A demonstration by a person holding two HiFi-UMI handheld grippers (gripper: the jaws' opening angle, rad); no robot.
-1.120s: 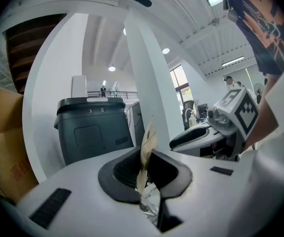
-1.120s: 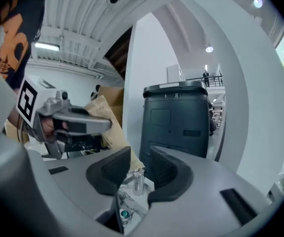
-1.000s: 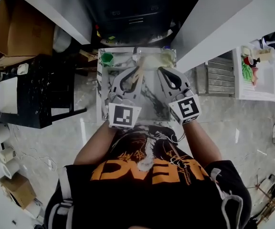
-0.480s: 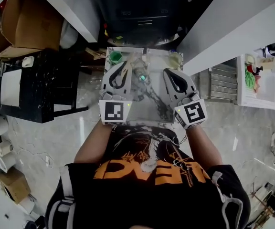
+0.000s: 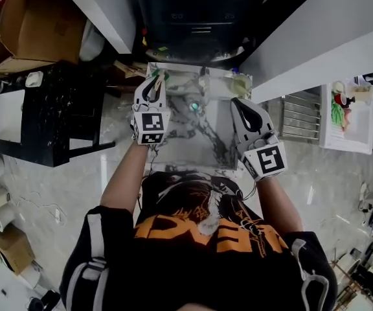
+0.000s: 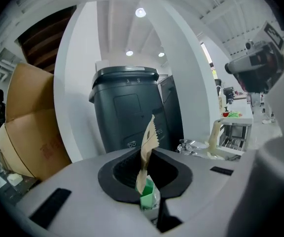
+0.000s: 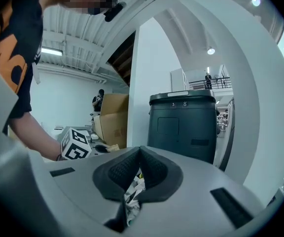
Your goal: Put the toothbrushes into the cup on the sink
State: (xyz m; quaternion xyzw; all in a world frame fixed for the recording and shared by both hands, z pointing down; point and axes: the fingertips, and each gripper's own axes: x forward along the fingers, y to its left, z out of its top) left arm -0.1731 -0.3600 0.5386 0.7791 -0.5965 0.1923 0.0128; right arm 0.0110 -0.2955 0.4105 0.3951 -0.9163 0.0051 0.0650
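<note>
My left gripper (image 5: 155,83) is shut on a tan toothbrush (image 6: 147,141) at the far left corner of the marble sink (image 5: 203,144). In the left gripper view the toothbrush stands upright between the pads, its serrated end up. The green cup (image 6: 149,197) shows right under the jaws; in the head view the green cup (image 5: 163,77) peeks out beside the gripper's tips. My right gripper (image 5: 239,103) hovers over the sink's right side. Its pads (image 7: 147,169) meet with nothing between them, and only marble shows below.
A dark grey bin (image 5: 186,24) stands behind the sink between two white columns. A pale cup (image 5: 240,83) sits at the far right corner and a small teal object (image 5: 193,107) in the basin. A cardboard box (image 5: 31,24) and black table (image 5: 44,115) are left.
My left gripper has carried the toothbrush from the sink's middle up and left to the green cup. The right gripper has hardly moved.
</note>
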